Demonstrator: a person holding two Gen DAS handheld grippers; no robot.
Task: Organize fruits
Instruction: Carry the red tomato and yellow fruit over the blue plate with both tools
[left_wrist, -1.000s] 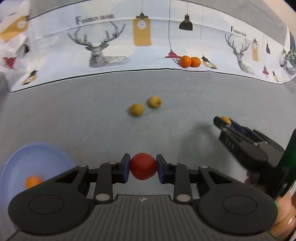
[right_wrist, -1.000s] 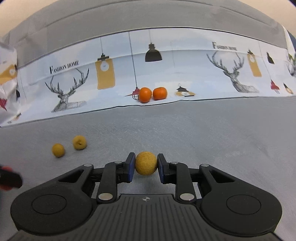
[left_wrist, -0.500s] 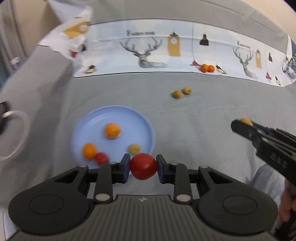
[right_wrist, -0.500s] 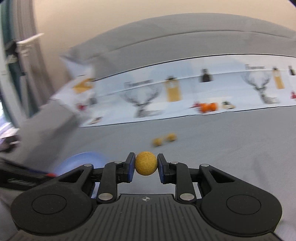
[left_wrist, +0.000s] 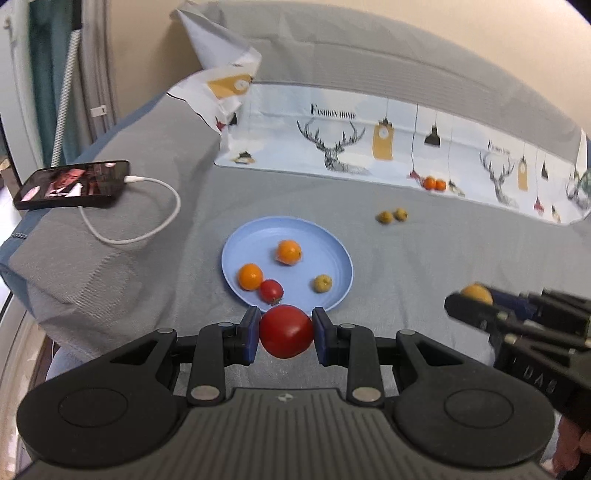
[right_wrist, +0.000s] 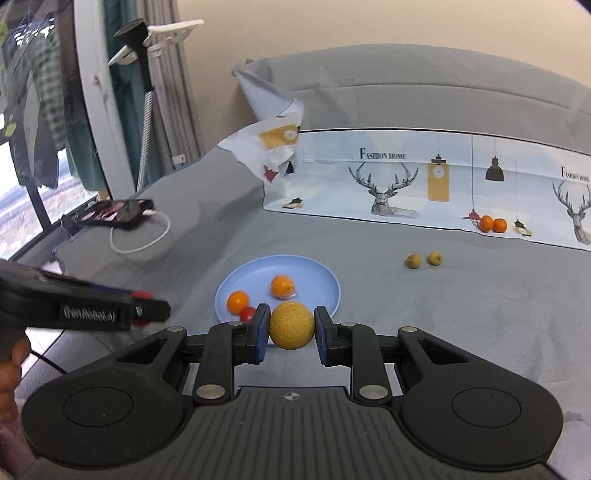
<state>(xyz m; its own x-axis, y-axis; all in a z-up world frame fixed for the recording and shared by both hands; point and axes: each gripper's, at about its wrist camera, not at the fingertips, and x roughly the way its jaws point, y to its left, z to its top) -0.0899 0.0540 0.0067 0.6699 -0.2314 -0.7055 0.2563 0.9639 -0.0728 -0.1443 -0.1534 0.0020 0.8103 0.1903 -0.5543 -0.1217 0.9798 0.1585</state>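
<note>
My left gripper (left_wrist: 286, 332) is shut on a red tomato (left_wrist: 286, 334), held just short of the near rim of the blue plate (left_wrist: 332, 254). The plate holds two oranges (left_wrist: 289, 251), a small tomato (left_wrist: 271, 290) and a yellow fruit (left_wrist: 323, 283). My right gripper (right_wrist: 291, 330) is shut on a yellow fruit (right_wrist: 291, 325), above the plate's near edge (right_wrist: 325, 284). Two yellow fruits (left_wrist: 392, 215) and two oranges (left_wrist: 434, 183) lie farther back on the grey cloth. The right gripper also shows in the left wrist view (left_wrist: 476, 299).
A phone (left_wrist: 74, 183) with a white cable (left_wrist: 147, 221) lies at the left on the raised grey cloth. A printed deer-pattern sheet (left_wrist: 369, 147) stands along the back. The cloth's left edge drops off near the window.
Both grippers have swung left and lifted back, bringing the blue plate into the centre of both views. Each still holds its fruit.
</note>
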